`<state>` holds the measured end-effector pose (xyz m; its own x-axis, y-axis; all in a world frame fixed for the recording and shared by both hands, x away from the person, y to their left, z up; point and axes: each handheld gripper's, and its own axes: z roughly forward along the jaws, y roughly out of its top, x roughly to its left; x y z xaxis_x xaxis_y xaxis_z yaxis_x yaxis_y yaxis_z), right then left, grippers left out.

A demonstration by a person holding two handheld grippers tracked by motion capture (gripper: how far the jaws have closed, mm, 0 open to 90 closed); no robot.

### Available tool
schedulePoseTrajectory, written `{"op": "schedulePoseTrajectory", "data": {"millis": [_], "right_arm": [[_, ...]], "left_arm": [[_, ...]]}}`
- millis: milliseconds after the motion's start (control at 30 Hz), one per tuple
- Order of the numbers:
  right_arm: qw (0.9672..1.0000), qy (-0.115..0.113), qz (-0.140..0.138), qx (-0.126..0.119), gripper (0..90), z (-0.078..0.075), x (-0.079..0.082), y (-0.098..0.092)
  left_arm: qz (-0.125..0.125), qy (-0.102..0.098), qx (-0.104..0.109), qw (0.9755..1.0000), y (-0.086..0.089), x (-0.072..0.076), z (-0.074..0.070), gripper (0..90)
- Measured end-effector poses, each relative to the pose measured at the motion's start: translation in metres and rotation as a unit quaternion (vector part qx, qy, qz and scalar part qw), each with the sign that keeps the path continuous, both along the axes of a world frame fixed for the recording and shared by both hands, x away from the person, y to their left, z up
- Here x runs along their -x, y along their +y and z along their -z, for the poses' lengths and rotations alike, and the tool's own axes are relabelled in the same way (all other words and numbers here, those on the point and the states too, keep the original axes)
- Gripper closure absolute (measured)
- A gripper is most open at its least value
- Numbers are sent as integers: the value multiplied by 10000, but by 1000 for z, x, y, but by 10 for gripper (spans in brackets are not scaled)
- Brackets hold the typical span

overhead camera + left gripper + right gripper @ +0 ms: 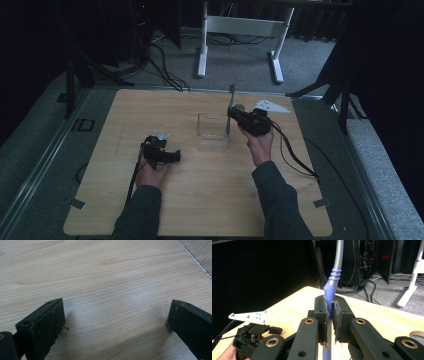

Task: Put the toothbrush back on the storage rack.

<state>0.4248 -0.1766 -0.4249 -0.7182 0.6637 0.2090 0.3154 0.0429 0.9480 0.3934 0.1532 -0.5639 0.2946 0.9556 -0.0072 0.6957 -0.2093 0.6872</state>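
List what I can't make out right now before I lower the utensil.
- Utensil working end: right gripper view, cut off by the top edge; high view, too small.
- Clear box contents: high view, dim and too small.
- Box in left gripper view: cut off at the corner.
- Round thing behind right gripper: half hidden.

The tool [333,282] with the blue handle runs off the top edge in the right gripper view, so its far end is cut off. Its lower part is hidden between the black jaws. In the high view the tool [230,107] is too small and dark to tell what kind it is. In the left gripper view the clear box [200,255] is cut off at the corner
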Motion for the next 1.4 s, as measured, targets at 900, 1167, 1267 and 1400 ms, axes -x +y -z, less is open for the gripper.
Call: {"op": "schedulePoseTrajectory", "data": {"millis": [900, 1167, 1267, 1400], "right_arm": [[9993, 101, -23, 368, 823, 12, -7, 13], [9987, 140, -33, 479, 822, 15, -8, 16], [9985, 156, -73, 528, 822, 17, -8, 17], [9980, 173, -97, 608, 821, 19, -9, 19]], "left_arm": [[-2, -4, 0, 10000, 0, 0, 0, 17], [-1, 0, -2, 10000, 0, 0, 0, 17], [0, 0, -1, 10000, 0, 0, 0, 17], [0, -1, -2, 10000, 0, 0, 0, 16]]}}
